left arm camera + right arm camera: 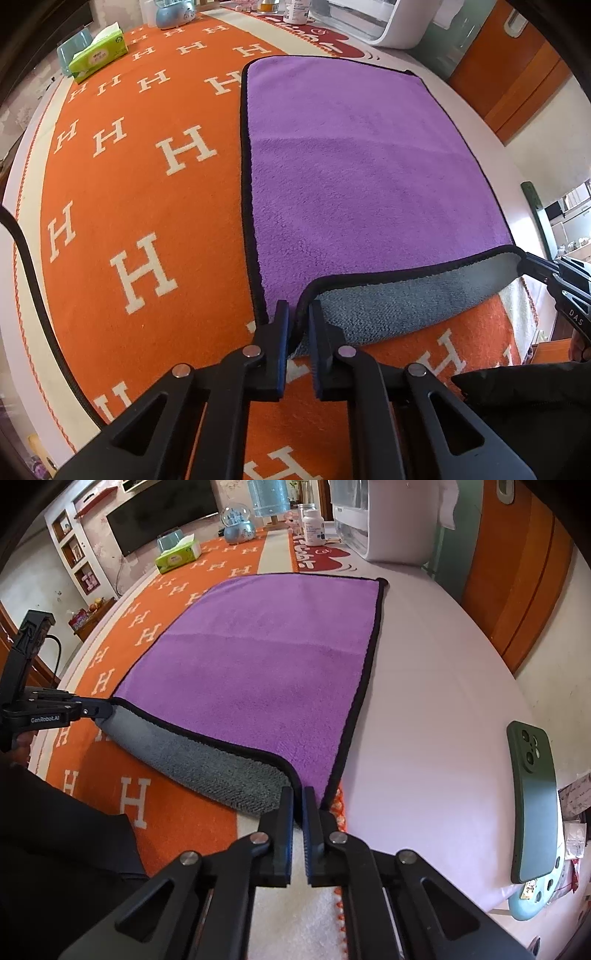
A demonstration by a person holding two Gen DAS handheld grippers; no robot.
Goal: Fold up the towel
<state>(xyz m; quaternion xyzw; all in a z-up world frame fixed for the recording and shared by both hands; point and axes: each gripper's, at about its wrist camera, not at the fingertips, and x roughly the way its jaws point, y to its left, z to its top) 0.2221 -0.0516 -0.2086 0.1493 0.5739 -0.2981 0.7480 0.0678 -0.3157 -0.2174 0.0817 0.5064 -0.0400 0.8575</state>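
Left gripper clamped on purple towel near corner at lower centre, right gripper pinching the other, grey underside lifted

Purple towel with black piping and grey underside lay mostly flat on the tabletop, partly over an orange H-pattern mat. Near edge was lifted and curled, grey side showing, both near corners raised.
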